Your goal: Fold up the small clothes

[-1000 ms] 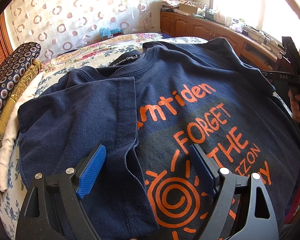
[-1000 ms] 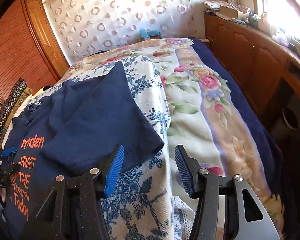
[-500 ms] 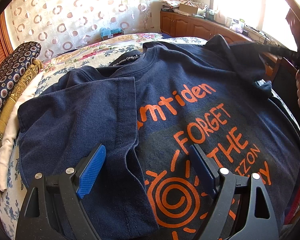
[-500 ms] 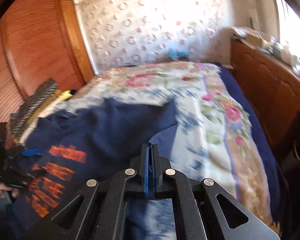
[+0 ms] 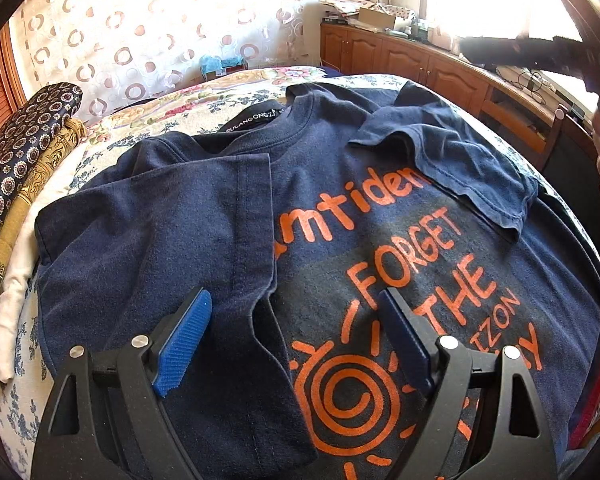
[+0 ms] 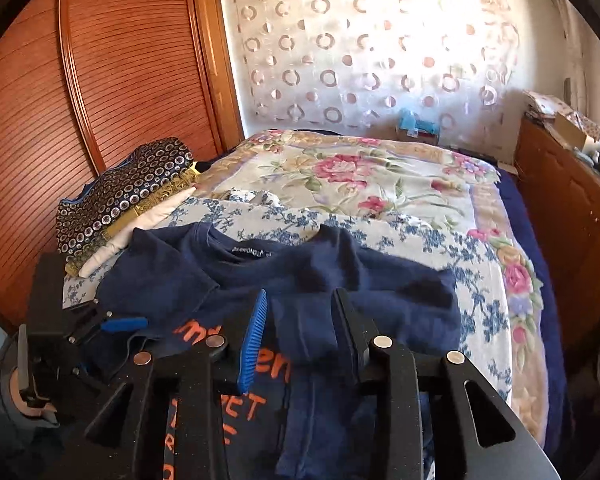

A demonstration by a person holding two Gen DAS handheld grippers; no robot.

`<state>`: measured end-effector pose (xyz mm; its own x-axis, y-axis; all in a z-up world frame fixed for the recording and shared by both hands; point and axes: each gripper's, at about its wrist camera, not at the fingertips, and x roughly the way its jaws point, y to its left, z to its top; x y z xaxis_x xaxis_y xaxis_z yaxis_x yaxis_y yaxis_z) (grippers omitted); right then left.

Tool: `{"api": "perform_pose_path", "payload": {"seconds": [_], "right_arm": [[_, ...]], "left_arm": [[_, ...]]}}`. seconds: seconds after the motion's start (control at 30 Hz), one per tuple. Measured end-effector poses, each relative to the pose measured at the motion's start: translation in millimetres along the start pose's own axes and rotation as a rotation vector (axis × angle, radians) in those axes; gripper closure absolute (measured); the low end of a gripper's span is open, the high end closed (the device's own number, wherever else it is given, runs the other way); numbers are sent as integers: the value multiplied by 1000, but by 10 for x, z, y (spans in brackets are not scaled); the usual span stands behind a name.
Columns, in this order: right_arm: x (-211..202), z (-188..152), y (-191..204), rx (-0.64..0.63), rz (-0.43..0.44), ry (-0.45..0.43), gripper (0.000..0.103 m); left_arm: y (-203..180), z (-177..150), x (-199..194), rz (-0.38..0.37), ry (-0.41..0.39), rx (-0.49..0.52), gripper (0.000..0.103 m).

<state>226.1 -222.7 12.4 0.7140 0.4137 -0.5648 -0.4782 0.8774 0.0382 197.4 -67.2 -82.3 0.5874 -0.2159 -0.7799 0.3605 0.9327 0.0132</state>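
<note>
- Left wrist view: our left tongs (image 5: pixel 296 340) stand released, jaws wide apart, hovering over the near hem of the one navy T-shirt (image 5: pixel 340 248), which lies spread on the bed (image 5: pixel 148 120)
- The left sleeve (image 5: pixel 160 240) is folded in over the chest; the right sleeve (image 5: pixel 452 168) lies folded in too, a little rumpled, covering the end of the orange lettering
- Far right, a blurred dark bar and part of a hand show, which we take for our right tongs; their state cannot be read here
- We count one shirt, two sleeves turned in, and one stack of three folded cloths (image 5: pixel 16 184) at the left edge of the bed
- Right wrist view: our right tongs (image 6: pixel 300 328) have just been opening; the jaws stand partly apart with shirt cloth seen between them, but the pads do not press on it, so we judge the sleeve let go
- The left tongs (image 6: pixel 116 324) show at the near left, over the shirt
- Risk, as we judge it: the rumpled right sleeve could slide back or bunch if cloth snags on a pad, and a crooked sleeve would make the next fold uneven
- Risk: lifting the hem with only one pair of tongs may drag the whole shirt across the bedspread (image 6: pixel 380 176)
</note>
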Motion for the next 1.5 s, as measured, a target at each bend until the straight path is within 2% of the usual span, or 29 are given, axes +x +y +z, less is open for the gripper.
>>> {"api": "perform_pose_path", "payload": {"seconds": [0.17,0.37,0.57,0.8,0.93,1.0,1.1,1.2,1.27,1.33,1.5], "right_arm": [[-129,-285,-45,-32,-56,60,67],[-154,-657,44,-25,-33,117,67],[-44,-781,339,-99,-19,132,67],[104,-858,473,-155,-74,171,67],[49,-931,468,-204,-80,164,87],[3,-955,448,-208,-66,160,93],[-130,-1004,406,-203,-39,151,94],[-209,-1049,357,-199,-50,156,94],[-211,-1048,330,-181,-35,165,87],[-223,-1023,309,-166,-23,155,71],[-284,-971,246,-111,-21,93,50]], "left_arm": [[-2,-2,0,0,0,0,17],[-2,-3,-1,0,0,0,17],[-1,-2,-2,0,0,0,17],[-1,-2,0,0,0,0,17],[1,-2,1,-1,0,-1,17],[0,0,0,-1,0,-1,17],[1,-1,2,-1,0,-1,17],[1,-1,1,-1,0,-1,17],[1,-3,2,0,0,-1,17],[1,-3,2,-1,0,-1,17],[1,-3,3,0,-1,0,17]]}}
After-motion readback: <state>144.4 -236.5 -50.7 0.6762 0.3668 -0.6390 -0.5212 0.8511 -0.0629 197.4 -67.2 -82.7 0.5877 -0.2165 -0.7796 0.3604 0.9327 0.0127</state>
